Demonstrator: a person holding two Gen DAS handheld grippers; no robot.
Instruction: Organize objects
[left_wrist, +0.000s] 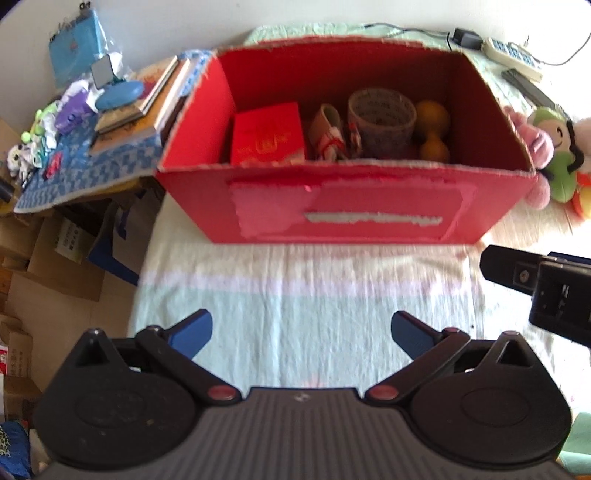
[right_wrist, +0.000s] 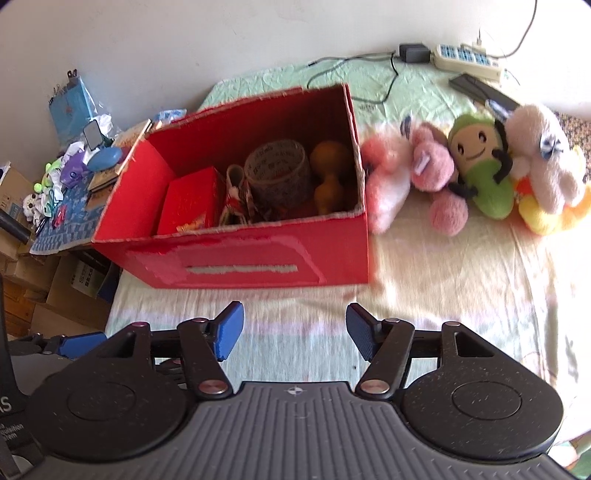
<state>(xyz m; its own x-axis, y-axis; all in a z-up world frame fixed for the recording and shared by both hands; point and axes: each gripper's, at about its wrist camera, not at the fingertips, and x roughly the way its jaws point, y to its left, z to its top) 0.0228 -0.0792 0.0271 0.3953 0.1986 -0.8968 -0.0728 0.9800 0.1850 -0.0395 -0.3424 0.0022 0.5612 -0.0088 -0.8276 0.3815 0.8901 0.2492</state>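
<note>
A red cardboard box (left_wrist: 343, 206) (right_wrist: 258, 258) stands open on the bed. Inside it are a red packet (left_wrist: 267, 133) (right_wrist: 188, 201), a small shoe-like item (left_wrist: 327, 133), a roll of tape (left_wrist: 380, 123) (right_wrist: 279, 171) and a brown gourd (left_wrist: 434, 129) (right_wrist: 328, 177). Right of the box lie plush toys: a pink one (right_wrist: 417, 177), a green one (right_wrist: 484, 166) (left_wrist: 557, 155) and a white one (right_wrist: 543, 158). My left gripper (left_wrist: 301, 336) is open and empty, above the sheet in front of the box. My right gripper (right_wrist: 293, 330) is open and empty, also in front of the box.
A side table (left_wrist: 85, 173) left of the bed holds books, a blue case and small trinkets. Cardboard boxes (left_wrist: 55, 258) stand on the floor below it. A power strip (right_wrist: 467, 59), a charger and cables lie at the bed's far edge by the wall.
</note>
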